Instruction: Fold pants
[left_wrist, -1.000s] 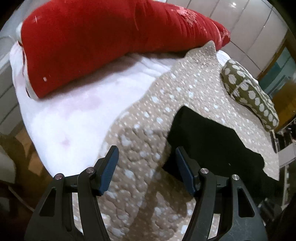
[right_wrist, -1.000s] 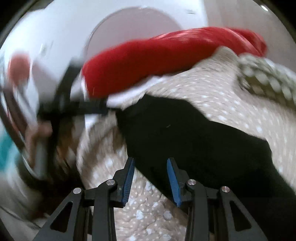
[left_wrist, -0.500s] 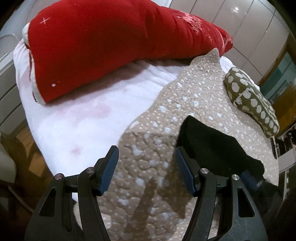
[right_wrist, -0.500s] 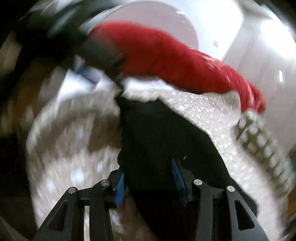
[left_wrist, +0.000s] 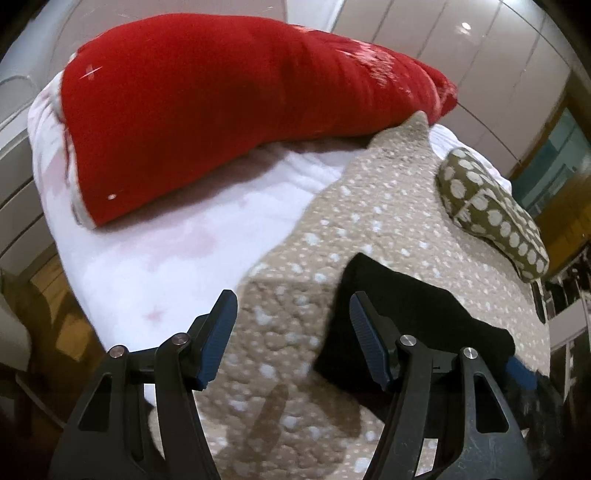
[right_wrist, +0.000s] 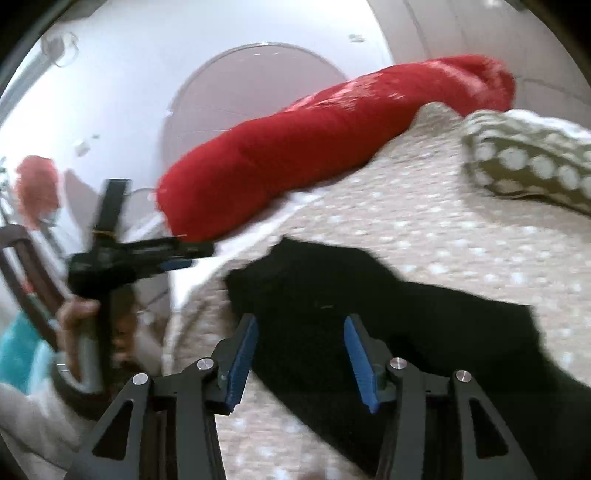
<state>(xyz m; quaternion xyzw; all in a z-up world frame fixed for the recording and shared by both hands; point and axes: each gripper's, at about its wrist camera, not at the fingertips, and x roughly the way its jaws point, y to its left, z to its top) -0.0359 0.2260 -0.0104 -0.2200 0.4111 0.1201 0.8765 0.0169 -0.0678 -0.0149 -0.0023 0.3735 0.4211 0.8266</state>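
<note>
The black pants (left_wrist: 417, 314) lie in a folded heap on the beige dotted quilt (left_wrist: 388, 206). My left gripper (left_wrist: 293, 314) hovers open above the quilt, nothing between its blue pads, the pants' left edge just beyond its right finger. In the right wrist view the pants (right_wrist: 369, 295) spread under and ahead of my right gripper (right_wrist: 299, 332). Its jaws are opening, and only the cloth below shows in the gap; the pads press on nothing. The left gripper (right_wrist: 192, 256) shows at the left of that view, held by a hand (right_wrist: 74, 314).
A long red pillow (left_wrist: 240, 110) lies across the far side of the bed. An olive cushion with white dots (left_wrist: 491, 214) sits at the right. White sheet (left_wrist: 166, 251) covers the left part. The bed edge and wooden floor are at the lower left.
The right gripper's jaws have widened, and it has swung back over the pants' near part. The left gripper has barely moved and stays open.
</note>
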